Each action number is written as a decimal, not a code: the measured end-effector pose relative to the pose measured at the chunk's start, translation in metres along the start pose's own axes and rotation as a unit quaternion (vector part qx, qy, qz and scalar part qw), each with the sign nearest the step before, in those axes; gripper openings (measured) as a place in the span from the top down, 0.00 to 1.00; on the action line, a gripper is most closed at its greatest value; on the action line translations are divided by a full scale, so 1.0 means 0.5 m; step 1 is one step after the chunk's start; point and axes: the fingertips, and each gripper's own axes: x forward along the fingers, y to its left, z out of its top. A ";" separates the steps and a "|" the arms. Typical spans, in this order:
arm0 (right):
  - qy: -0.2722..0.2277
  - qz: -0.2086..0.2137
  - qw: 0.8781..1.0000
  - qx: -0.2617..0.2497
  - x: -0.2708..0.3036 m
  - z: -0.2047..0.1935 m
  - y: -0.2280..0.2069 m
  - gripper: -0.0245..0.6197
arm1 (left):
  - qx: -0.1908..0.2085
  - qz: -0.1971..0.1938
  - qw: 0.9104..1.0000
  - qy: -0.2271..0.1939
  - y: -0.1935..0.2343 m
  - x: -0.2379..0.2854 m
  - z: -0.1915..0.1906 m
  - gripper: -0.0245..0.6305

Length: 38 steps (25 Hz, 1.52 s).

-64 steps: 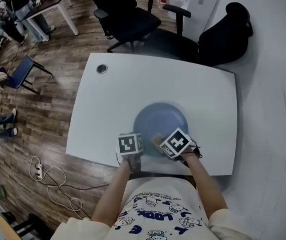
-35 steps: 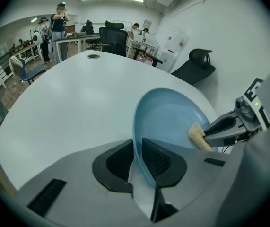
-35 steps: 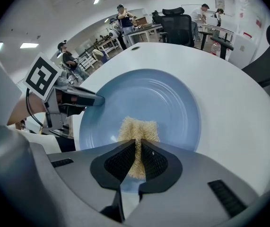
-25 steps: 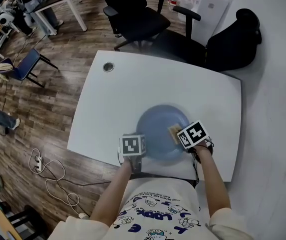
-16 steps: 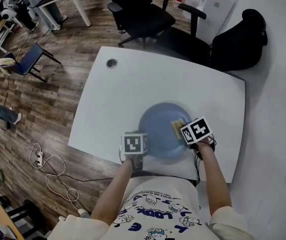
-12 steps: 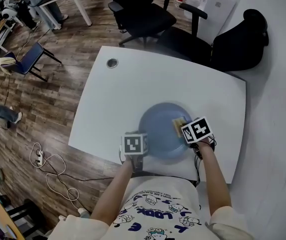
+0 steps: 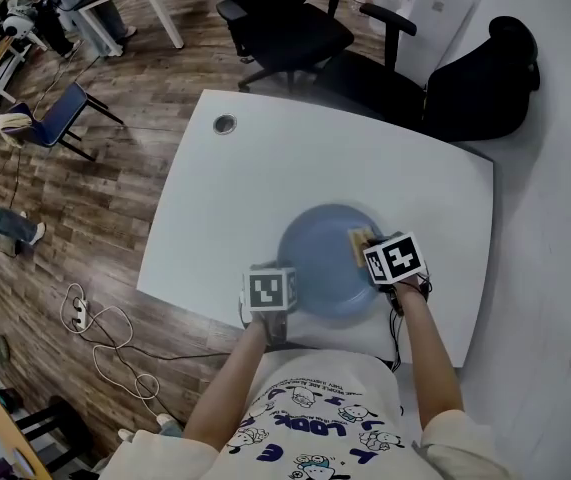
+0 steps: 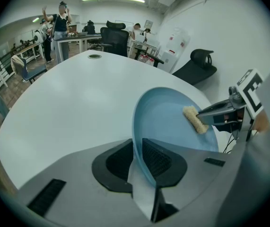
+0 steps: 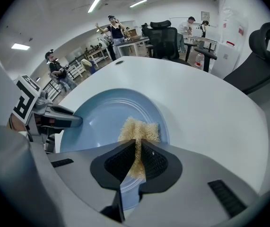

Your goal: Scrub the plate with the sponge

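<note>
Lower centre: round blue plate (image 7: 320, 260) is seen on white table (image 7: 255, 183), flanked by left gripper (image 7: 277, 290) and right gripper (image 7: 368, 250); tan sponge (image 7: 357, 239) is seen at its right.

Head view looks steeply down on the worktop (image 7: 265, 188); both gripper views sit low and close, facing the shared plate (image 7: 315, 258) from opposite sides.

**Blue plate and tan sponge on the white desk**

The plate (image 7: 320, 263) is round, pale blue and shallow, with a raised rim. It lies on the desk (image 7: 265, 168) close to the desk's near edge and right of its middle. The rim nearest that edge sits between the jaws of the left gripper (image 8: 142, 162). The sponge (image 7: 358, 242) is a small, fibrous, straw-coloured pad, pinched and creased between the jaws of the right gripper (image 9: 137, 160). Its free end rests on the plate's inner face, on the side toward the desk's right edge.
</note>
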 end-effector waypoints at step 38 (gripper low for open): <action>-0.100 -0.040 0.990 0.090 -0.118 -0.012 0.011 0.89 | 0.078 -0.030 0.994 -0.072 -0.093 -0.083 0.096 0.84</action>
